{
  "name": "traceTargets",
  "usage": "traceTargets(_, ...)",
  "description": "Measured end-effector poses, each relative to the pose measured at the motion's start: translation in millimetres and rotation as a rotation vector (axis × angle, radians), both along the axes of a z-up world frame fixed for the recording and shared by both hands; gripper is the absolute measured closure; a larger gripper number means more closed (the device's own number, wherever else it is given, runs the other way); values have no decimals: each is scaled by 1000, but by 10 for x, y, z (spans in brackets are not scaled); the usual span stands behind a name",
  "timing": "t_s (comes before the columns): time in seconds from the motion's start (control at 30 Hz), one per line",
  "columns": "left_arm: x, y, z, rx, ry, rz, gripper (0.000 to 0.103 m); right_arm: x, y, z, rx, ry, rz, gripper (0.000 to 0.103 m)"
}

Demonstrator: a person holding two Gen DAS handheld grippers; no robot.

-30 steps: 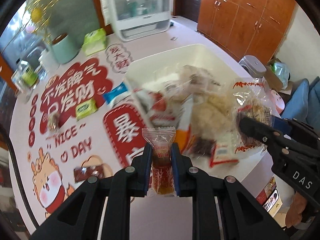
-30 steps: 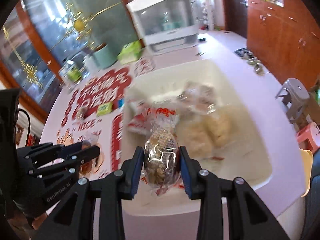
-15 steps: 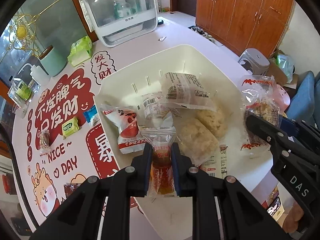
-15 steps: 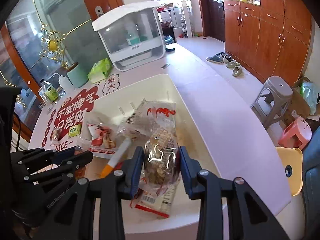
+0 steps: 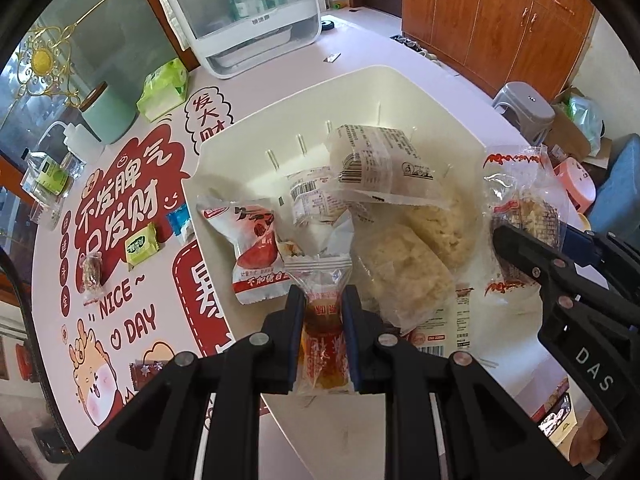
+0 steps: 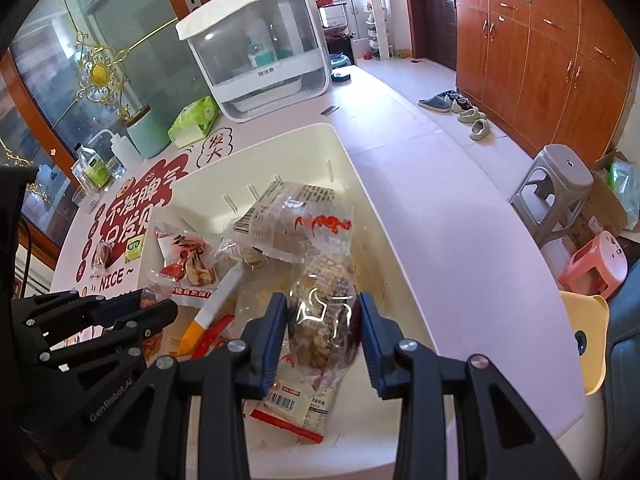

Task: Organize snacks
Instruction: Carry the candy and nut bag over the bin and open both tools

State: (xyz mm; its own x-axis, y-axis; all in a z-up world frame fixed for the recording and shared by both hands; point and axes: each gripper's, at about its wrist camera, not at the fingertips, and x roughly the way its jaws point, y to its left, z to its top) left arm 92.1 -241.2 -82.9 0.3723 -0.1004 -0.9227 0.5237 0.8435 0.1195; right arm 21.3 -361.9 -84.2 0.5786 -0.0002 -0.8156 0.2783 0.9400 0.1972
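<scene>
currently both tongs hang over a wide cream bin that sits on a pink tabletop, each carrying a snack ready to be dropped in. the left tongs are pressed nearly together, pinching a small clear sachet with amber filling; the sachet stands upright between the pads, above the near edge of the bin. the right tongs stand about half spread, clamped on a plump clear packet of brown nutty pieces with a red printed top, held over the near right part of the bin. ahead of both tongs, inside the bin, lie several wrapped snacks: a white and red fruit pouch, pale crumbly cakes and a white labelled pack. off to the left of the left tongs, loose sweets remain on the red patterned mat, among them a green square packet and a small brown one. the step in hand looks like the delivery of two snacks at once. the next move probably calls for easing both pairs a little lower, then spreading them so each packet falls among the others, not on the rim. afterwards the sweets on the mat would need collecting.
</scene>
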Motion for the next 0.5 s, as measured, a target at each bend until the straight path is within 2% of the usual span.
traceTargets(0.13, 12, 9, -42, 21, 12, 3, 83, 34, -4, -45, 7, 14, 1, 66)
traceTargets(0.2, 4, 12, -63, 33, 17, 4, 74, 42, 0, -42, 6, 13, 0, 66)
traceTargets(0.23, -3, 15, -66, 41, 13, 7, 64, 46, 4, -43, 5, 15, 3, 66)
traceTargets(0.27, -11, 21, -66, 49, 5, 12, 50, 55, 11, -45, 4, 20, 3, 65)
traceTargets(0.33, -25, 37, -50, 54, -11, 20, 35, 57, 19, -52, 10, 23, 4, 63)
traceTargets(0.5, -67, 63, -51, 74, -23, 20, 30, 39, 63, -86, 1, 37, 4, 62)
